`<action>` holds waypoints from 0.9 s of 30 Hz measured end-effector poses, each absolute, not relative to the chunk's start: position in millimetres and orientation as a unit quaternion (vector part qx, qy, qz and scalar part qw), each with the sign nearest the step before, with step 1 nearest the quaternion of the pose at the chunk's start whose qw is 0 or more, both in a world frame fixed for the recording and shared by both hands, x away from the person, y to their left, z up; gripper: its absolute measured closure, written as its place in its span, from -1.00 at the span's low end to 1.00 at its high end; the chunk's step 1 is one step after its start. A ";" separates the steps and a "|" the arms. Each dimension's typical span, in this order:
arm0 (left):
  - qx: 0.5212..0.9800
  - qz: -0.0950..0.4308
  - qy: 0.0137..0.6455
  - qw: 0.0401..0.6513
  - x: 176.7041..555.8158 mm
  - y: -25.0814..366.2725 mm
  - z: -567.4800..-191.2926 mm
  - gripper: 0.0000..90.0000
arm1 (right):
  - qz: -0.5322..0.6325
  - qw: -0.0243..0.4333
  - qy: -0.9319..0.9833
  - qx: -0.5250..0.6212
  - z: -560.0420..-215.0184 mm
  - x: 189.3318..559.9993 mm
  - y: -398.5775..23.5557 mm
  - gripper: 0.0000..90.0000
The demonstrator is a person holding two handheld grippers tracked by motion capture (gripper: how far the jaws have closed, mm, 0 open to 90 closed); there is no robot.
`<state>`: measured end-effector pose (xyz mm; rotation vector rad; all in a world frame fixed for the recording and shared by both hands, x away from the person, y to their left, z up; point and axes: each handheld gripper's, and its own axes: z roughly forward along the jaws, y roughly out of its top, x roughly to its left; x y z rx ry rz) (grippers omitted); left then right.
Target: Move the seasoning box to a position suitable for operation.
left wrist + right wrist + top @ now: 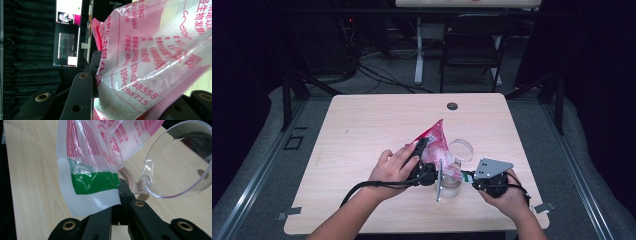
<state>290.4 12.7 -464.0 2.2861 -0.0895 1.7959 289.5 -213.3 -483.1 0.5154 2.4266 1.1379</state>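
- The right tool (120, 195) has its jaws pressed together on a corner of the pink printed plastic bag (100, 152), at the white part with the green band. Held by this corner, the bag's lower end stays in place and, I judge, can point down to the container.
- The left tool (135, 100) has its jaws closed on the body of the same bag (150, 55); the film is squeezed between the two black jaws, and some white content seems to be inside it. This grip carries the weight and lifts the bag's far end, so the bag is sloped.
- In the high view the left tool (421, 159) and the right tool (468, 176) are near each other, with the bag (433, 140) between them, its pink tip toward the far edge of the table (362, 130).
- Just under the bag, near the table's near right corner, stands a clear jar (450, 186). Its round transparent lid (175, 162) is hinged open and leans away, probably so that the mouth is free for pouring.
- Whether something flows from the bag now, I cannot tell.
- The slope, the pinched corner and the open jar together suggest the content will be poured in.
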 end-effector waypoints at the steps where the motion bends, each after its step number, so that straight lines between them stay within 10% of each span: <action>1: 0.781 0.613 -0.029 0.115 290.2 12.7 -464.0 0.57 | 0.409 0.205 0.870 0.186 -482.9 289.5 -213.5 1.00; 27: 0.795 0.592 0.016 0.135 289.4 26.7 -470.4 0.58 | 0.415 0.224 0.862 0.188 -481.5 290.2 -204.2 1.00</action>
